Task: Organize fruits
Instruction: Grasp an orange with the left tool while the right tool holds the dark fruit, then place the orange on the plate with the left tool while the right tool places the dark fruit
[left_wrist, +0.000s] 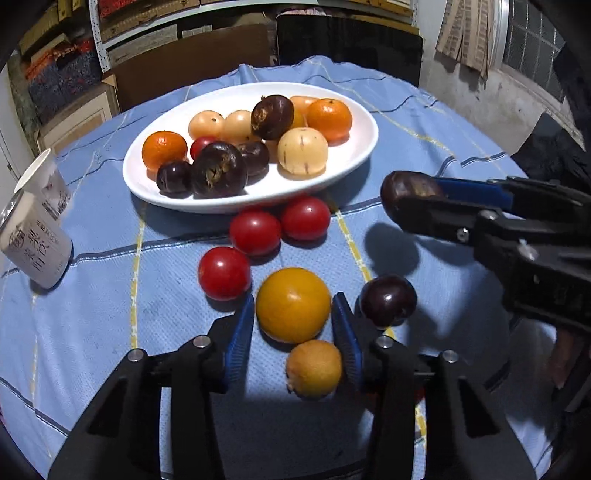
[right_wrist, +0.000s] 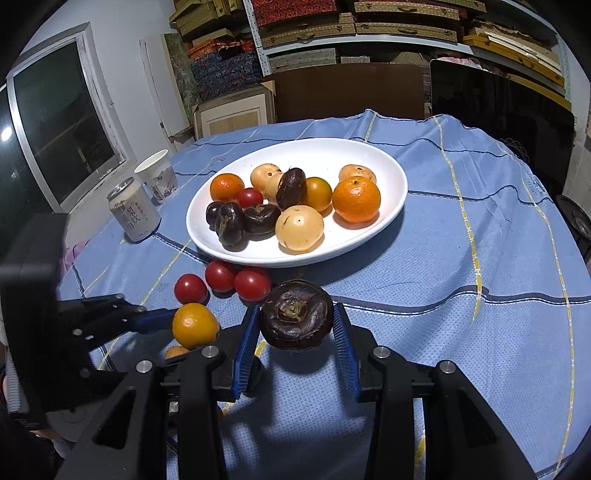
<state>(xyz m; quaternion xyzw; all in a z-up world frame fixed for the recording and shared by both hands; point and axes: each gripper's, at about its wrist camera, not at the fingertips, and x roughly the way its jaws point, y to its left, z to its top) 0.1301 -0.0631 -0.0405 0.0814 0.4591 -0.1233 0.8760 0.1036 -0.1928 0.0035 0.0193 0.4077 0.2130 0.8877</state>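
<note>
Jaws first: our left gripper has its blue pads set on either side of a round yellow-orange fruit on the cloth. Both pads look to be at its skin, so we judge it grasped but not yet lifted. Our right gripper is clenched on a dark brown, wrinkled, flattened fruit, held clear above the cloth with its shadow below.

Left to right across the blue checked tablecloth:
- far left, a white drink can with dark lettering and a white paper cup behind it, both well apart from the fruit;
- three small red tomatoes clustered just in front of the plate, the rearmost near its rim;
- the yellow-orange fruit between our left pads, with a smaller dull orange fruit just in front of it, touching or nearly so;
- a glossy dark purple plum-like fruit just right of the left gripper.

Behind them, the white oval ceramic plate already holds two oranges, several pale yellow fruits, several dark brown ones and one red tomato.

Progress, as we judge it: over half done. Two fruits are in hand; five others lie loose on the cloth.
</note>
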